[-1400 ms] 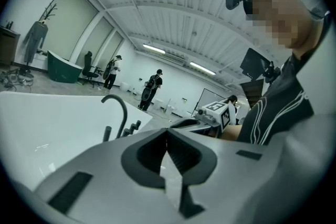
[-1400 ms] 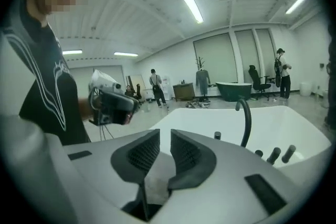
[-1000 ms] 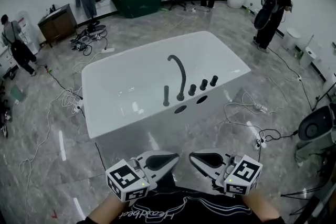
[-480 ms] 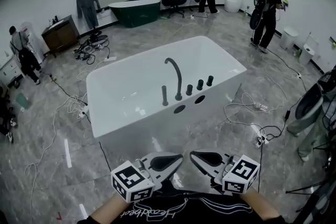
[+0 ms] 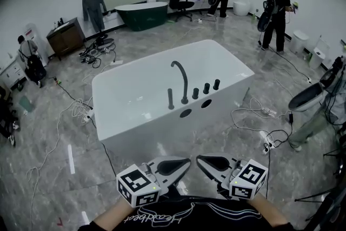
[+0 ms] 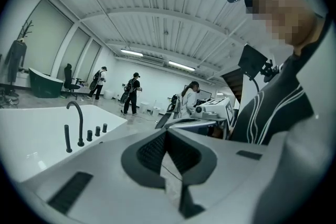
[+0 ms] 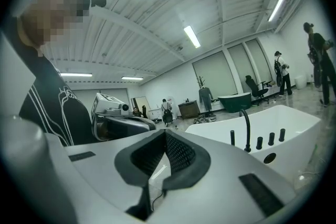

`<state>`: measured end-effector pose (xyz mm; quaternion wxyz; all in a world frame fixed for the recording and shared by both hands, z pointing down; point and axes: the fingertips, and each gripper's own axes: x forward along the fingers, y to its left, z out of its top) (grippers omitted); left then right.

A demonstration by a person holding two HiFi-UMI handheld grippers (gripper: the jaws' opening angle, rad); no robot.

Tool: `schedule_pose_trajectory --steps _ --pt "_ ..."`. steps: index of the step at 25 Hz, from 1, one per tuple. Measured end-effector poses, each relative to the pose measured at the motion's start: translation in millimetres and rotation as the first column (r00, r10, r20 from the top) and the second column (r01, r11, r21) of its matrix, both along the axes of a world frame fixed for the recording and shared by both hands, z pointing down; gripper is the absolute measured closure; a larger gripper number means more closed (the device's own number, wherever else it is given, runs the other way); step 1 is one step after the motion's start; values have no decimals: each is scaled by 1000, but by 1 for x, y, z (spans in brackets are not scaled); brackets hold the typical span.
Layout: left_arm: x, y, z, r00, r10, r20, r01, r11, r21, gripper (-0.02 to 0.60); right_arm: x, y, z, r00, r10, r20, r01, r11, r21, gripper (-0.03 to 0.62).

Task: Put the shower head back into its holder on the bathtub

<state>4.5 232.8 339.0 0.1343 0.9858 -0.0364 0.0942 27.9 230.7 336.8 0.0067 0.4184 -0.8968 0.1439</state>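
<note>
Both grippers show at the bottom of the head view, the left gripper (image 5: 184, 162) and the right gripper (image 5: 202, 160) side by side with tips pointing toward each other, near but apart, each with its jaws together and nothing in them. They are well apart from the white bathtub (image 5: 135, 100) ahead on the grey floor. On the tub's near rim a curved spout (image 5: 183, 76) rises; just left of it stands a slim black upright stick, apparently the shower head (image 5: 171, 99), and to the right sit three knobs (image 5: 206, 88). Cables (image 5: 254, 111) trail over the floor, and a dark green tub (image 5: 141, 10) stands at the far wall.

From the left gripper view, the left gripper (image 6: 167, 136) has its ribbed pads meeting at the tips with nothing between them. The bathtub (image 6: 31, 134) lies far left, with shower head (image 6: 67, 138) and spout (image 6: 79, 118) on it.

From the right gripper view, the right gripper (image 7: 165, 136) is likewise closed and empty. The bathtub (image 7: 294, 128) lies to the right, the shower head (image 7: 232, 137) upright beside the spout (image 7: 245, 128).
</note>
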Motion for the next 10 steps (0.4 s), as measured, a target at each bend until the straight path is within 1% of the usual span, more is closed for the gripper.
schedule_pose_trajectory --steps 2,5,10 --pt "-2 2 -2 1000 3 -12 -3 1000 -16 577 -2 2 -3 1000 3 -1 -3 1000 9 582" --pt "-1 4 -4 1000 6 -16 -6 1000 -19 577 2 4 -6 1000 14 3 -14 1000 21 582" --pt "1 18 -13 999 26 -25 -27 998 -58 577 4 13 -14 1000 20 20 -20 1000 13 582"
